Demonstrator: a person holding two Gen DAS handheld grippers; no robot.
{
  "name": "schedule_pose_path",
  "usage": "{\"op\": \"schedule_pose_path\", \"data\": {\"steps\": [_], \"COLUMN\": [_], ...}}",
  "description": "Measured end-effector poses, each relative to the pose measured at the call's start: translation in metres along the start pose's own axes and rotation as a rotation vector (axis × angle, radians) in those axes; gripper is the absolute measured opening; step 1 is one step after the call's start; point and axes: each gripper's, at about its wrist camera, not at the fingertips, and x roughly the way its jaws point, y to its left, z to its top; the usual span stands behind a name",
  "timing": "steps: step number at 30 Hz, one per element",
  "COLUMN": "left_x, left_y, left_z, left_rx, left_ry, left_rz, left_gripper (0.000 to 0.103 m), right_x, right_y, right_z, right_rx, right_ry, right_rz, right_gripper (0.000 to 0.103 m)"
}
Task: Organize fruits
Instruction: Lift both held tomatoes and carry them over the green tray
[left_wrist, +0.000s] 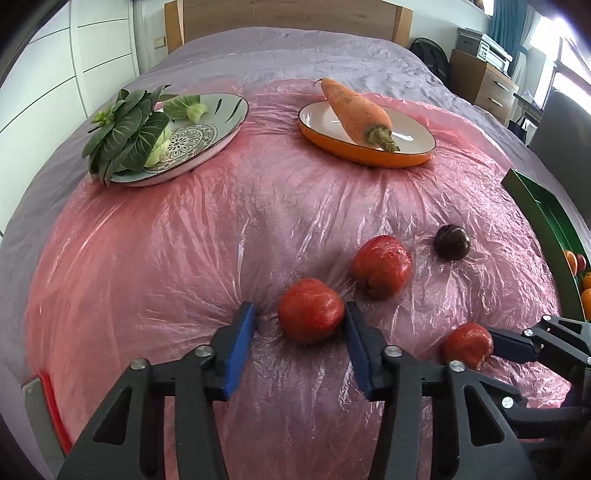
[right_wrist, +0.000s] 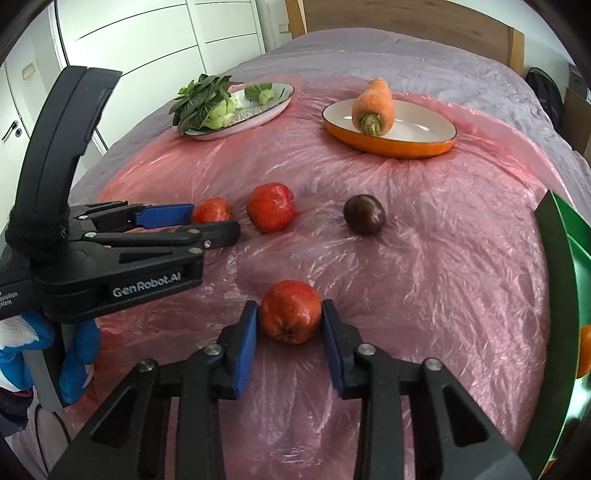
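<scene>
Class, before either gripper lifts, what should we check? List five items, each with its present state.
1. Left fruit between the left gripper fingers: ok.
2. Both left fingers touching it: not ok, one stands apart.
3. Right gripper fingers pressing the right fruit on both sides: ok.
4. Green tray has room: cannot tell.
5. Dark plum clear of both grippers: ok.
</scene>
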Motion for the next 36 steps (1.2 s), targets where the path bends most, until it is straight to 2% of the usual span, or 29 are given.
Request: {"op": "schedule_pose_path", "data": {"steps": [3,20,28,36], "left_x": [-0.001,-0.038,-0.073,-0.103], "left_y": [-0.002,-0.001,-0.011,-0.026], "left_z": [-0.001,-0.004,-0.015,-0.037], "left_rx": [0.007,-0.01,0.0,0.007], "left_ry": [-0.009,-0.055,-0.074,-0.072], "left_rz": [-0.01,-0.023,-0.031,-0.036], "left_gripper": [0.03,0.03,0.03,0.03], "right_x": [0.001,-0.022,-0.052,-0.085], "right_y": [-0.003,-0.004,0.006,0.01], "right_z": [-0.002,-0.006,-0.012,-0.034], "right_rx": [0.01,0.041,0.025,0.008], "right_ry": [-0.004,-0.041,-0.061,-0.063], "right_rz": [0.013,0.048,0.049,0.046], "right_gripper": [0.037,0.037,0.037,0.037]}}
